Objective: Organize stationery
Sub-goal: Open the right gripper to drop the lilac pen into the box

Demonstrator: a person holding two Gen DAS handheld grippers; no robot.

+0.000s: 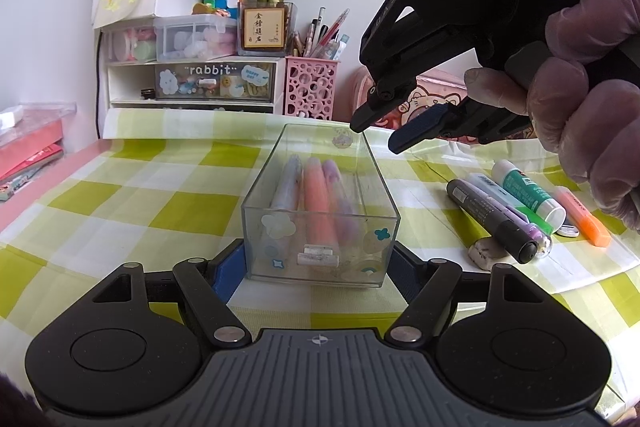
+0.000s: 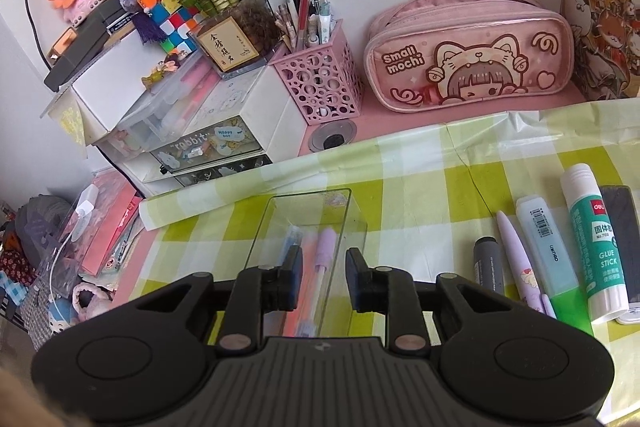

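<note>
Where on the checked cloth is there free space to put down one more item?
Free: the checked cloth left of the clear box, and the strip between box and black marker. Crowded: the right side, with the glue stick and orange highlighter.

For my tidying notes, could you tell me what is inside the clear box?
Inside the clear box lie three pens side by side: a bluish pen, an orange-pink pen and a purple pen. Stickers on its front wall hide their near ends.
</note>
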